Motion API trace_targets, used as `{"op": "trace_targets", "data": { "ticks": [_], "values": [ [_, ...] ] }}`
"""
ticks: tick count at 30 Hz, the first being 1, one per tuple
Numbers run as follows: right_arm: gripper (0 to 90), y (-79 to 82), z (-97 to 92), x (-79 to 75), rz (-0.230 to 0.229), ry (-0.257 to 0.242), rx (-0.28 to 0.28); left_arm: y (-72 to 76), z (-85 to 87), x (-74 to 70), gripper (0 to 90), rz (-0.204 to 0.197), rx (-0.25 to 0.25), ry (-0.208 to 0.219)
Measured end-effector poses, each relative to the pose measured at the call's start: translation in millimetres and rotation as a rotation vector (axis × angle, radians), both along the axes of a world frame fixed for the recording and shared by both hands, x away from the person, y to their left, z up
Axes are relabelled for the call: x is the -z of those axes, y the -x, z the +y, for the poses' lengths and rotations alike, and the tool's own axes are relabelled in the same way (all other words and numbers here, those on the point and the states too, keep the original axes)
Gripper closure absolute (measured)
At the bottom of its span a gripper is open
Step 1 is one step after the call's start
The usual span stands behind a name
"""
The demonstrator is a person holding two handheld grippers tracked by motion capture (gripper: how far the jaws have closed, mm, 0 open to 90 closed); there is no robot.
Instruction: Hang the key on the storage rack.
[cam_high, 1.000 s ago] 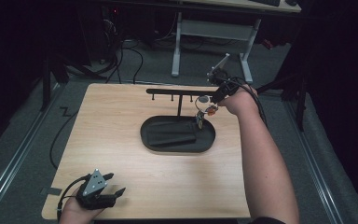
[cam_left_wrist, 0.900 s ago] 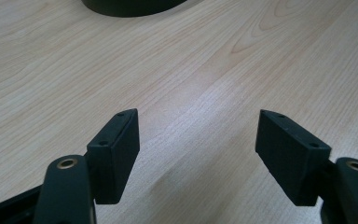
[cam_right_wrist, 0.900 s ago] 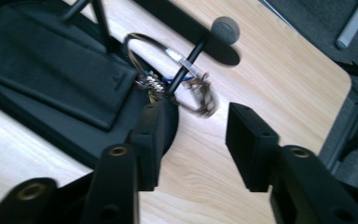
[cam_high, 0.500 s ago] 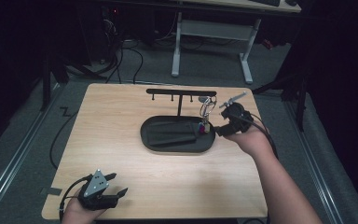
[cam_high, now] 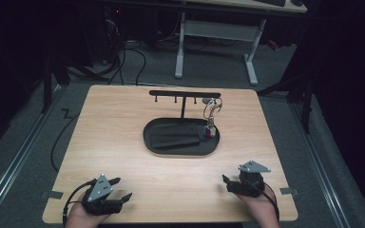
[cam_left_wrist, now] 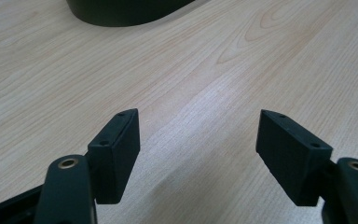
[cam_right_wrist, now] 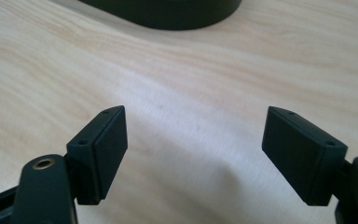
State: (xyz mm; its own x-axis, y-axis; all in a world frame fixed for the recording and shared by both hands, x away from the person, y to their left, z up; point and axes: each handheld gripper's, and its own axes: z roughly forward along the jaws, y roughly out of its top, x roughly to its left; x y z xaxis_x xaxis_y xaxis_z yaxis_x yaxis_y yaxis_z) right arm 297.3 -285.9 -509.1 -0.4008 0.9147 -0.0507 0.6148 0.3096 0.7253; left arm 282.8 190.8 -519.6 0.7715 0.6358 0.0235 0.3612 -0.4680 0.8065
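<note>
Right claw [cam_high: 234,182] back at wooden table [cam_high: 123,128] near edge, just opened, empty; left claw [cam_high: 119,189] apart.

The left tongs [cam_high: 119,189] and the right tongs [cam_high: 228,183] are built alike: matt black bodies, each topped with a grey three-cornered plate. A black cable trails from each body. In the gripper views every jaw is a flat black rectangular block with a smooth inner face, two small screw holes sunk in its narrow upper edge, and a rounded black arm behind it carrying a brass-coloured ring. The forearms behind the tongs are bare, with no sleeve on them.
</note>
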Motion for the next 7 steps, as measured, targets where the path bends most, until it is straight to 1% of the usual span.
{"op": "trace_targets", "data": {
  "ticks": [1,3,4,5,6,7],
  "values": [
    [20.9,6.7,-0.2,3.4,-0.018,-0.005,0.006,-0.3,0.5,0.5,31.0,-0.001,-0.002,0.004],
    [22.4,19.9,-1.5,8.2,-0.08,-0.008,0.023,-1.3,1.4,1.1,31.0,0.005,-0.004,0.007],
    [24.3,26.5,-2.4,9.3,-0.089,-0.047,0.036,-1.6,1.6,1.2,31.0,0.008,-0.005,0.008],
    [23.8,28.5,-2.4,8.7,-0.087,-0.066,0.026,-1.7,1.6,1.5,31.0,0.009,-0.005,0.012],
    [23.4,30.5,-1.2,7.2,-0.099,-0.064,0.013,-1.5,1.8,1.7,31.0,0.009,-0.004,0.01],
    [23.4,31.7,0.1,6.2,-0.118,-0.04,0.005,-1.1,1.8,2.2,31.0,0.008,-0.005,0.009]
  ]
}}
